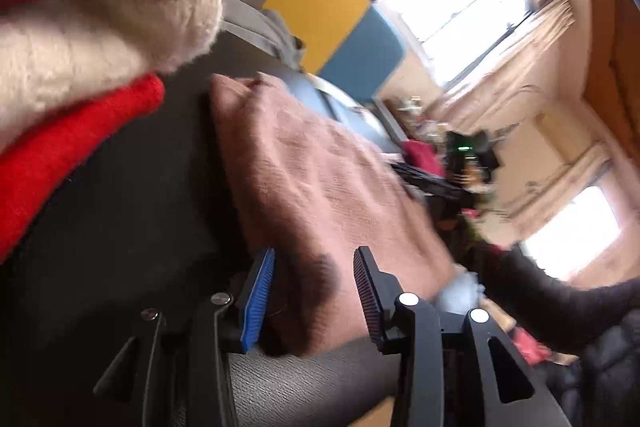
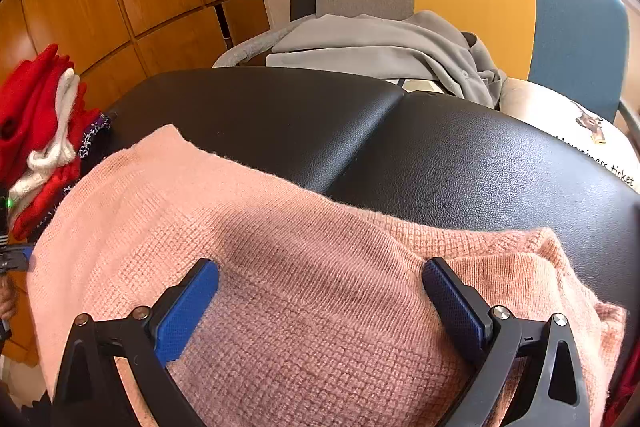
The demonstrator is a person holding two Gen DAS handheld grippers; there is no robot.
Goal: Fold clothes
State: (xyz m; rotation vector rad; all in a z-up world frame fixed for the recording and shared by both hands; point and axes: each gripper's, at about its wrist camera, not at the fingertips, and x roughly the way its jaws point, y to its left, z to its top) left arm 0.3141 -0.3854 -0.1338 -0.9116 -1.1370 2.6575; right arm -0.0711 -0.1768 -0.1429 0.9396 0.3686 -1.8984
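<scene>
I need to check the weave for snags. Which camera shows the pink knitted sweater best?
The right wrist view: the pink knitted sweater fills the foreground, sharp, stitches visible, spread on the black padded surface. The left wrist view shows it tilted, blurred and partly shadowed.

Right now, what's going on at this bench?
A person with a claw in each hand is folding a pink knit sweater on a black padded bench. Both the right claw and the left claw are open over it, gripping nothing. A red and white garment sits at the bench's edge.
</scene>
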